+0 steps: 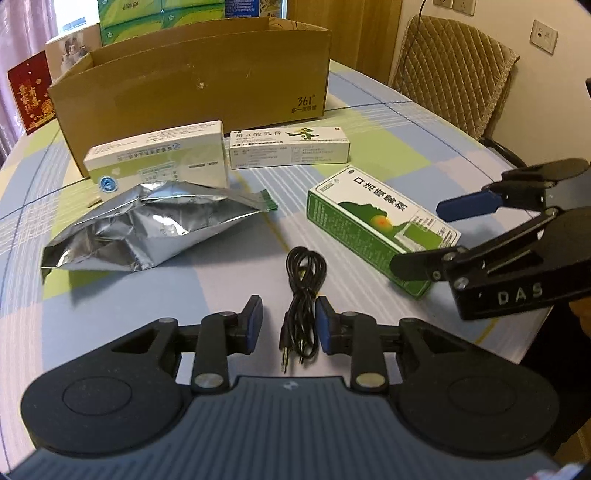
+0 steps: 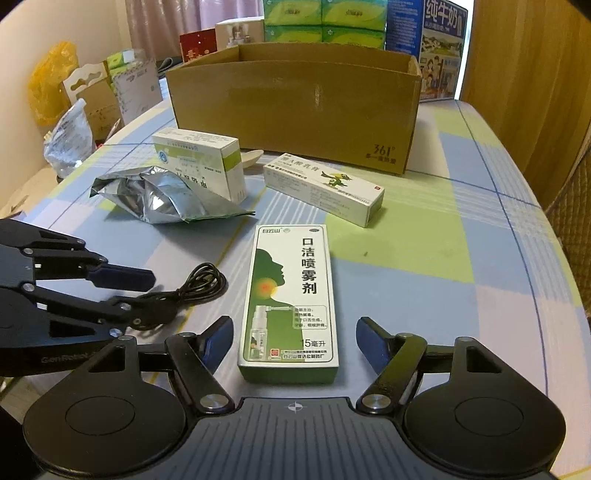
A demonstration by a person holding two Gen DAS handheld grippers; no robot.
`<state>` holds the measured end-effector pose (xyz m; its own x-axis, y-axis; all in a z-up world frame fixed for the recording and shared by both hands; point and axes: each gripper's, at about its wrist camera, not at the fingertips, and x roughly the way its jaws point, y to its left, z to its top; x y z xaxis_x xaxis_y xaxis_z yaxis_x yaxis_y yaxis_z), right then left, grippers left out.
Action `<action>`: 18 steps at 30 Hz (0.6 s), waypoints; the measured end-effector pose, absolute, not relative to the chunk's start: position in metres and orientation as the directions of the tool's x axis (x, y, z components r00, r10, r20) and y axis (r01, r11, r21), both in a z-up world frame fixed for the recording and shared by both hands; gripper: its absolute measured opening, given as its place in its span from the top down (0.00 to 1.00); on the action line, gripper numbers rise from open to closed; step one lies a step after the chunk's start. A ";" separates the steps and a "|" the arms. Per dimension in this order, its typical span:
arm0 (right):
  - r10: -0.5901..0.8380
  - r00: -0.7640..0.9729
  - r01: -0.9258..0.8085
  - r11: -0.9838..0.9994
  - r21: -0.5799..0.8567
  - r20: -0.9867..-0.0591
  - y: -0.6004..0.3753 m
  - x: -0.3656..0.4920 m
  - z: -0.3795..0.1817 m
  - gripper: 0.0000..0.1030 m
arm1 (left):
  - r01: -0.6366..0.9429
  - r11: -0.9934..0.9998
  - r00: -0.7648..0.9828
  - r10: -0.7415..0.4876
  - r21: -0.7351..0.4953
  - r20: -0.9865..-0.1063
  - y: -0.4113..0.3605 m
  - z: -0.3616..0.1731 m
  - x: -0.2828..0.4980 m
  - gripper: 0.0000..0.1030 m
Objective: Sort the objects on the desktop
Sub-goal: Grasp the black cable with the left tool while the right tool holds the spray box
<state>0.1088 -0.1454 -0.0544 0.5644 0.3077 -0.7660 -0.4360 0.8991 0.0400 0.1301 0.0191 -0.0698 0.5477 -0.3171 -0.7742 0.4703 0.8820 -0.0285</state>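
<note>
The left gripper (image 1: pixel 289 325) is open, its fingers either side of the coiled cable (image 1: pixel 301 295) without touching it. The right gripper (image 2: pixel 294 341) is spread wider, flanking the near end of the green spray box (image 2: pixel 290 299), with gaps on both sides. Beyond lie a foil bag (image 1: pixel 144 225), two white cartons (image 1: pixel 159 158) (image 1: pixel 290 147) and the open cardboard box (image 2: pixel 295 103). The table (image 2: pixel 461 258) is bare toward its right edge.

A quilted chair (image 1: pixel 454 70) stands by a cream wall with sockets (image 1: pixel 543 36); pink curtains (image 2: pixel 162 26) behind.
</note>
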 end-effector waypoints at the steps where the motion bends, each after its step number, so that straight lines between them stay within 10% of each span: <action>1: 0.308 0.562 -0.436 0.899 0.041 -0.767 -0.145 0.109 -0.055 0.31 | 0.473 0.881 0.545 -0.317 -0.027 -0.776 0.018 -0.071 0.131 0.75; 18: 0.305 0.560 -0.420 0.906 0.054 -0.770 -0.146 0.113 -0.058 0.31 | 0.473 0.881 0.550 -0.278 0.019 -0.787 0.013 -0.069 0.125 0.90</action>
<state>0.1127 -0.1458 -0.0582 0.5597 0.3053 -0.7704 -0.4197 0.9060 0.0541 0.1246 0.0128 -0.0691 0.5502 -0.2785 -0.7872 0.4727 0.8810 0.0187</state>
